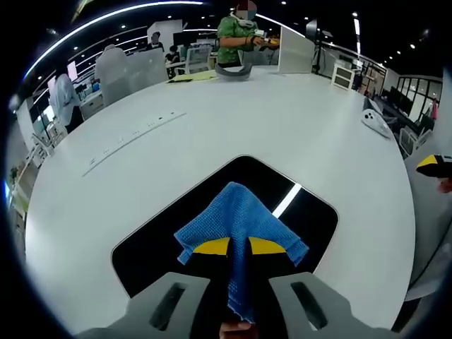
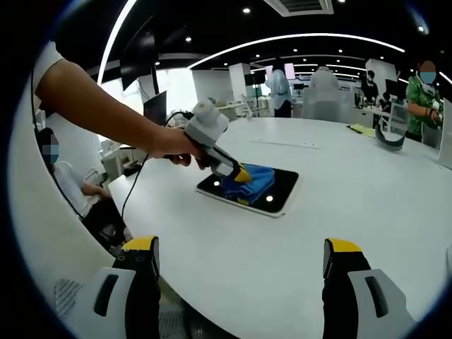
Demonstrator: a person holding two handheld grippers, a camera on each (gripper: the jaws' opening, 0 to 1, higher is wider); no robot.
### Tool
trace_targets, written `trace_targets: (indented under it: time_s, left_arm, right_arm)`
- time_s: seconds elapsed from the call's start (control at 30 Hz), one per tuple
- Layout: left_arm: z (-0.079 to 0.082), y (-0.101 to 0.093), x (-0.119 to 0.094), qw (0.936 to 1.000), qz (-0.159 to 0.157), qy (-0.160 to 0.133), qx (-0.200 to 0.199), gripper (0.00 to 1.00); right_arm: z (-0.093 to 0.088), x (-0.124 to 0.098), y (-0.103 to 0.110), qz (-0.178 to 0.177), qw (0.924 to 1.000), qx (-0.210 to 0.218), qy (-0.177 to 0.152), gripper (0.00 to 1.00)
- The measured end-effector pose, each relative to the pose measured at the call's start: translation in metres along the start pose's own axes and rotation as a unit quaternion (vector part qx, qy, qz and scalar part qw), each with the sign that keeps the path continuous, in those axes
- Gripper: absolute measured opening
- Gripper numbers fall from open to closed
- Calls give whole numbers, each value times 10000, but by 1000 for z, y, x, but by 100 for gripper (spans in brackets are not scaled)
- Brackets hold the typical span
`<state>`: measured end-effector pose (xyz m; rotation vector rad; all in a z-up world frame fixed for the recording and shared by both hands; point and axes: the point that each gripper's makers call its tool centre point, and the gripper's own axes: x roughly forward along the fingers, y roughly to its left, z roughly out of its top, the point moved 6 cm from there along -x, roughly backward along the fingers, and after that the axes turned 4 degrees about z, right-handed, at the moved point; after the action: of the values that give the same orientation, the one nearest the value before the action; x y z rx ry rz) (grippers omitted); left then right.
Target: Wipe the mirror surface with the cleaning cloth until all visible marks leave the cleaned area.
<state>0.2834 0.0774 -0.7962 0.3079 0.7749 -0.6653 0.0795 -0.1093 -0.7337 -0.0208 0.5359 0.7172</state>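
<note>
Cloth [image 1: 240, 219], blue and bunched, is pinched between the closed jaws of the left gripper [image 1: 239, 247] and pressed onto the dark mirror [image 1: 141, 251], which lies flat on the white table [image 1: 282, 134]. In the right gripper view the same mirror [image 2: 279, 194] is seen well ahead of the right gripper [image 2: 240, 265], whose jaws are spread wide and hold nothing. Since the mirror is braced by nothing, it could be dragged across the table by a hard stroke; marks near its far edge could be missed if the bunched cloth is not spread.
</note>
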Motion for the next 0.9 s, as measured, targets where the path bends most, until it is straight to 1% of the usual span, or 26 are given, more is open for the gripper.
trace_targets:
  time_s: [0.2,0.7,0.9]
  left_arm:
    - [-4,8,-2,10000,45,18,22,6]
    - [-9,19,-7,9999,92,95,102,6]
    - [-12,23,-9,9999,120,95,57,7]
  right_arm:
    - [-1,1,0,28,10000,-10,23,97]
    - [2,2,-1,25,10000,-22,-4,97]
    - [0,1,-1,-2,10000,-26,9,97]
